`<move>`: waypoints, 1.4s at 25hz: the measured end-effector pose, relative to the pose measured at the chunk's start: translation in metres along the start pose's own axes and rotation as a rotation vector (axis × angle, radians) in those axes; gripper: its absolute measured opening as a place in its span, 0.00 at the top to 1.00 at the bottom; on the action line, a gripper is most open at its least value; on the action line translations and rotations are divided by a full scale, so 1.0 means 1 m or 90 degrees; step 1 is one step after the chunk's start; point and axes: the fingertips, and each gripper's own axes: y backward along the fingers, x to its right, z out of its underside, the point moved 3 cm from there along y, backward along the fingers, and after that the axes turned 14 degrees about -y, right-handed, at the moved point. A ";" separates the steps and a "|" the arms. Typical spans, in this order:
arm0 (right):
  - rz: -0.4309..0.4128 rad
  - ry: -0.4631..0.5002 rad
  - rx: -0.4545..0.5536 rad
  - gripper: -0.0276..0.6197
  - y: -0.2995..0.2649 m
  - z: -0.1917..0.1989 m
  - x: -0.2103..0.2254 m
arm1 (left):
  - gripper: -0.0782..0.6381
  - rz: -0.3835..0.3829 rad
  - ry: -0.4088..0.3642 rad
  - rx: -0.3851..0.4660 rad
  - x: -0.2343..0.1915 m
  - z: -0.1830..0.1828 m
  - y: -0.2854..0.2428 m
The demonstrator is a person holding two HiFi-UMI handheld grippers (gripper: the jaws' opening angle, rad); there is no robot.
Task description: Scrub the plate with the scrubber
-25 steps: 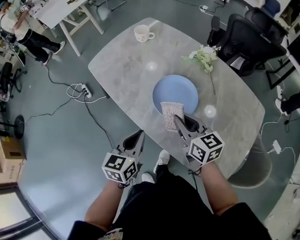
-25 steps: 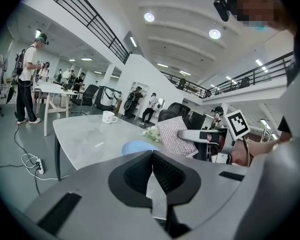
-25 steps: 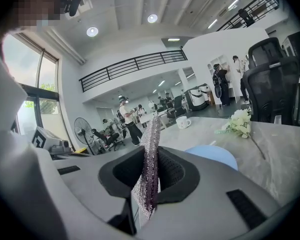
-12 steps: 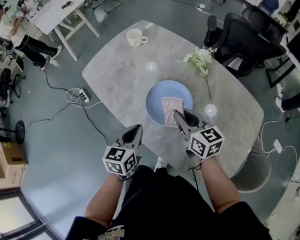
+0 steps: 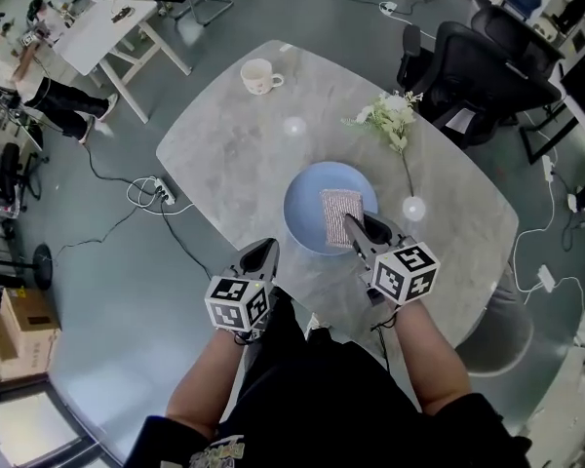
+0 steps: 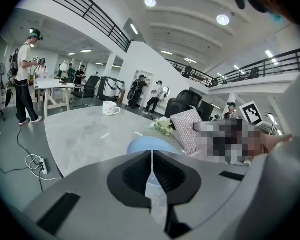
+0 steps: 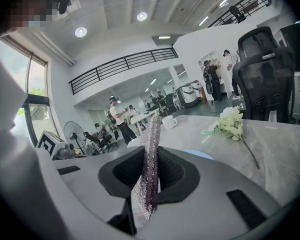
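Note:
A light blue plate [image 5: 310, 203] lies on the grey marble table [image 5: 234, 154], near its front edge. My right gripper [image 5: 350, 224] is shut on a silvery mesh scrubber [image 5: 338, 214], which hangs over the plate's right half. In the right gripper view the scrubber [image 7: 150, 159] stands edge-on between the jaws. My left gripper [image 5: 267, 249] is shut and holds nothing; it hovers at the table's front edge, just left of the plate. From the left gripper view the plate [image 6: 146, 145] shows past the closed jaws, with the scrubber [image 6: 187, 130] to its right.
A white cup [image 5: 257, 76] stands at the table's far end. A sprig of white flowers [image 5: 393, 117] lies right of the plate. Black office chairs [image 5: 487, 66] stand beyond the table's right side. A power strip and cables [image 5: 159, 192] lie on the floor to the left.
Both grippers have moved forward toward the table. The scrubber has gone from the plate's near rim to over its right half. The left gripper has come up to the table's edge.

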 end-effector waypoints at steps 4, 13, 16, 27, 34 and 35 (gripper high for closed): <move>0.021 -0.009 -0.003 0.84 -0.015 -0.001 0.011 | 0.80 0.040 0.000 -0.021 -0.007 0.005 -0.021; 0.061 -0.031 -0.035 0.84 -0.063 0.006 0.034 | 0.70 0.082 0.002 -0.077 -0.040 0.017 -0.074; 0.071 -0.038 -0.051 0.84 -0.081 0.011 0.041 | 0.70 0.094 0.002 -0.101 -0.050 0.023 -0.095; 0.098 -0.059 -0.106 0.84 -0.132 0.028 0.062 | 0.70 0.125 -0.007 -0.179 -0.075 0.037 -0.157; 0.121 -0.036 -0.146 0.84 -0.150 0.042 0.073 | 0.71 0.140 -0.008 -0.240 -0.079 0.051 -0.184; 0.122 -0.038 -0.149 0.84 -0.151 0.043 0.074 | 0.72 0.139 -0.008 -0.248 -0.079 0.052 -0.187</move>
